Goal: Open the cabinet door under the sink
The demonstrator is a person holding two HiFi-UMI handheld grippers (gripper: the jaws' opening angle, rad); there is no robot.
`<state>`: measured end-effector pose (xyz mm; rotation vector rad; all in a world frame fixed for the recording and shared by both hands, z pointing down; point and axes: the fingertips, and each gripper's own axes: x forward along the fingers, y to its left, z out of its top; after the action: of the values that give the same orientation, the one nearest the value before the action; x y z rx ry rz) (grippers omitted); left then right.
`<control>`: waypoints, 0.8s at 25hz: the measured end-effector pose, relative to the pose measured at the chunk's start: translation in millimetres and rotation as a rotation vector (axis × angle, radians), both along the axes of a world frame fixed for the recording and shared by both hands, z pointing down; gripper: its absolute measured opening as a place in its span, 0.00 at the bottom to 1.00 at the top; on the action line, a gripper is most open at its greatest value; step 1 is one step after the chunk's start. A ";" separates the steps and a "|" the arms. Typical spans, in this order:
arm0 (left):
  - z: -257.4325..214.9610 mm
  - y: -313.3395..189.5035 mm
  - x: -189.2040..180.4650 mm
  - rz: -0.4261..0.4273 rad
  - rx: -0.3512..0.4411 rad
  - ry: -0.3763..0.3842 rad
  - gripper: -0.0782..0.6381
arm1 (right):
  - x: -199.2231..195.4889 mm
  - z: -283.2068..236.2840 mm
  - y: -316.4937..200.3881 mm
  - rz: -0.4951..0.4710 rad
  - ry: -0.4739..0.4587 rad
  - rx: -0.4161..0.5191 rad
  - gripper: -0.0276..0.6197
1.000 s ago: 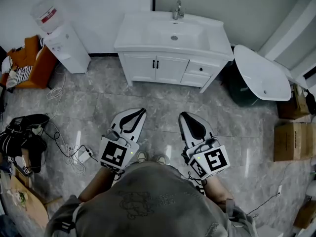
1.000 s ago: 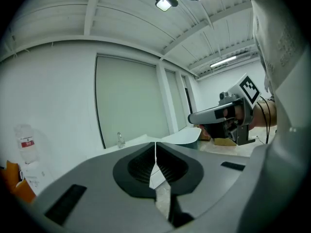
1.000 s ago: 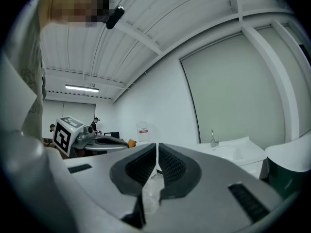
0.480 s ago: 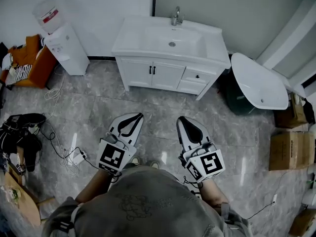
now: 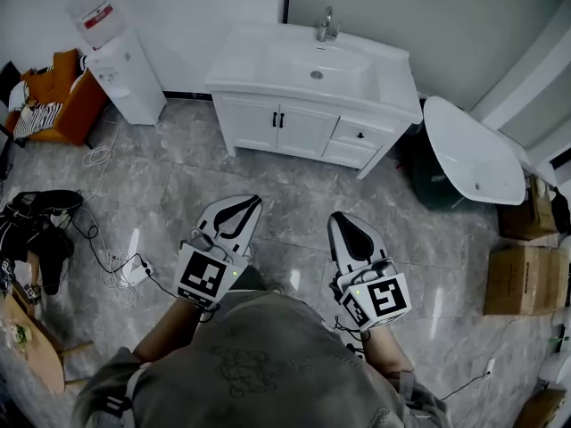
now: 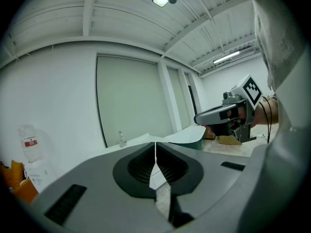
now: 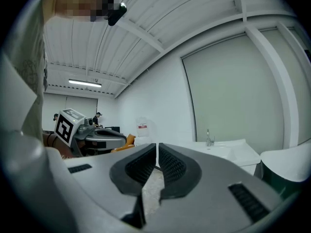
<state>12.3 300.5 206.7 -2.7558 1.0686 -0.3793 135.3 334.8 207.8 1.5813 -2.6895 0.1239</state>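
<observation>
Landmark: the white sink (image 5: 312,61), standing against the wall.
Task's thing: the cabinet door (image 5: 257,121) sits directly under the sink basin. It is one of a pair, and both look closed and flush.
Handles: two small dark handles (image 5: 280,119) stand side by side at the seam between the doors, below the sink's middle.
Drawer: a drawer front (image 5: 359,134) lies under the sink's right end, beside the doors.
Left tool (image 5: 257,200): well short of the sink, over the grey floor (image 5: 178,185). Its jaws are pressed together with nothing between them.
Right tool (image 5: 337,216): also well short of the sink, with its jaws together and empty.
Handling: the door is probably a stiff, light, hinged panel. Its smooth painted face would give no purchase.
Where to take hold: the slim handle at the seam looks like the only grip. The jaws would have to part first, then close across it.
Risk: the handles sit close together, so the neighbouring one could be caught by mistake. The pads may also slide off so thin a bar.
</observation>
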 end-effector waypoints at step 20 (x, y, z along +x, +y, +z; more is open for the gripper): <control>24.0 -120.6 -26.0 -0.019 -0.054 0.018 0.14 | -22.6 18.9 -127.6 -0.001 0.070 -0.032 0.10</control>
<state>-13.7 179.9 230.7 -2.8031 1.1057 -0.3917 112.6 207.2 226.7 1.5454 -2.6227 0.1085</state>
